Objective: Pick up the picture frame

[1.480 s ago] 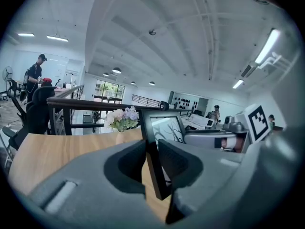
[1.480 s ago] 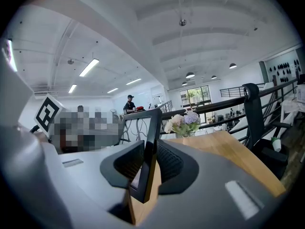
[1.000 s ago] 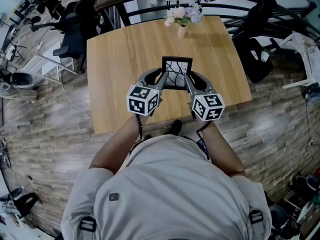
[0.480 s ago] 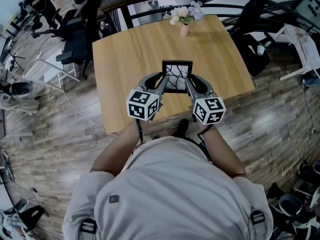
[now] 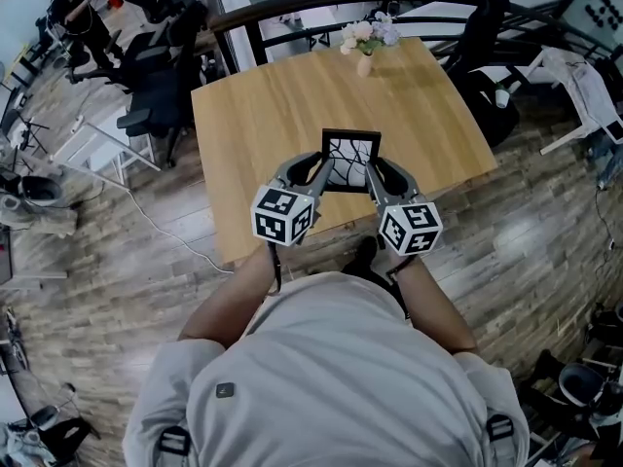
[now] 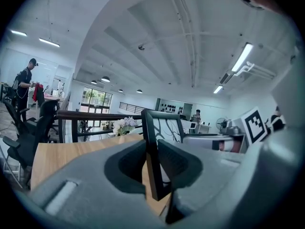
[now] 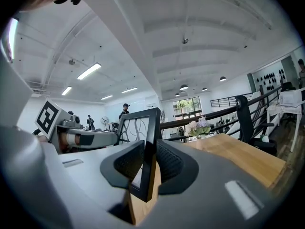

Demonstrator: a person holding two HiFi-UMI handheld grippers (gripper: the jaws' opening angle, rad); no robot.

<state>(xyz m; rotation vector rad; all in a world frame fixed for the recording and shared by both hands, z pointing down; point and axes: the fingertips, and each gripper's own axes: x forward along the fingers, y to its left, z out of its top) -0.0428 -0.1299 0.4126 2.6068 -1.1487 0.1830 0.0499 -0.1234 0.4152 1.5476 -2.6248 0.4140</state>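
A black picture frame [image 5: 350, 160] with a white, branch-patterned picture is held upright above the near edge of the wooden table [image 5: 263, 105]. My left gripper [image 5: 322, 175] is shut on the frame's left side bar [image 6: 151, 161]. My right gripper [image 5: 374, 174] is shut on the frame's right side bar [image 7: 148, 151]. In both gripper views the pads press on the black bar from either side. The frame hangs clear of the tabletop between the two grippers.
A small vase of flowers [image 5: 365, 42] stands at the table's far edge. A dark railing [image 5: 321, 3] runs behind it. Office chairs [image 5: 161, 86] stand to the left and a dark chair [image 5: 477, 56] to the right. Wood-plank floor surrounds the table.
Both grippers have carried the frame back toward the table's near edge and slightly up. The table and vase now lie farther away in the head view.
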